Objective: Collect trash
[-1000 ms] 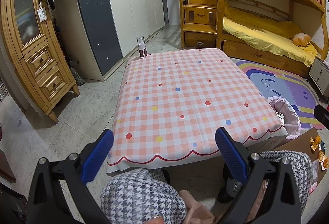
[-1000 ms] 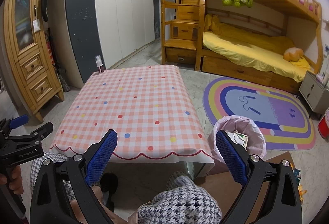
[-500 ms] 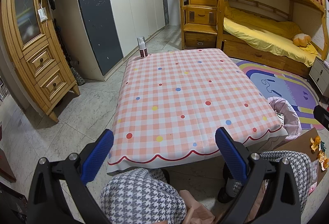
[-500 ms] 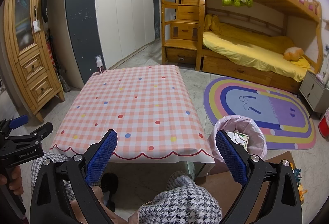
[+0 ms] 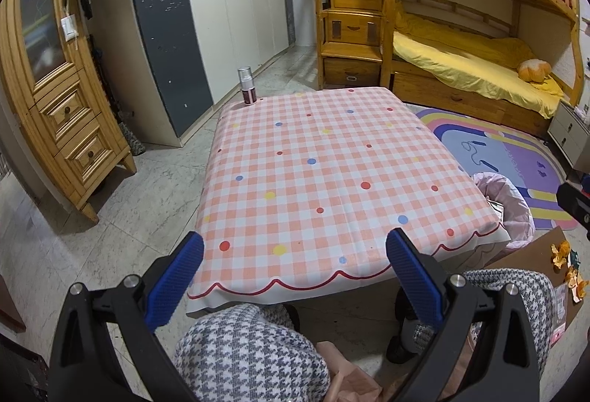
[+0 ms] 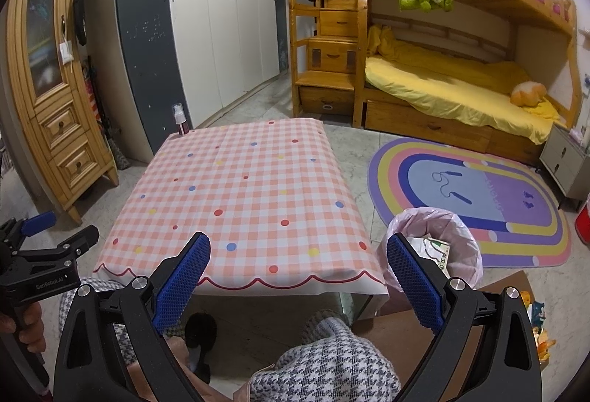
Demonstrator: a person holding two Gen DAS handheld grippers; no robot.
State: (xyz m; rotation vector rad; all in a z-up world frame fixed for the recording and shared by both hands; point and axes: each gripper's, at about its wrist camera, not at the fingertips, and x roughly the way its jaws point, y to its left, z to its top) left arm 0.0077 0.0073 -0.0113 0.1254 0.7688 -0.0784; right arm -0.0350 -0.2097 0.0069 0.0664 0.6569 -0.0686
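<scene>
"What's in front of me?"

"The table (image 5: 332, 180). A bottle (image 5: 247, 90) stands on its far left corner."

"And to my right?"

"The trash bin (image 6: 435, 247) sits on the floor just beside the table's near right corner, with paper (image 6: 437, 252) in it. The rug (image 6: 475, 195) lies behind the bin, and the bed (image 6: 453, 88) is behind the rug."

"And left?"

"I see the cabinet (image 5: 55, 96) there, well apart from the table."
</scene>
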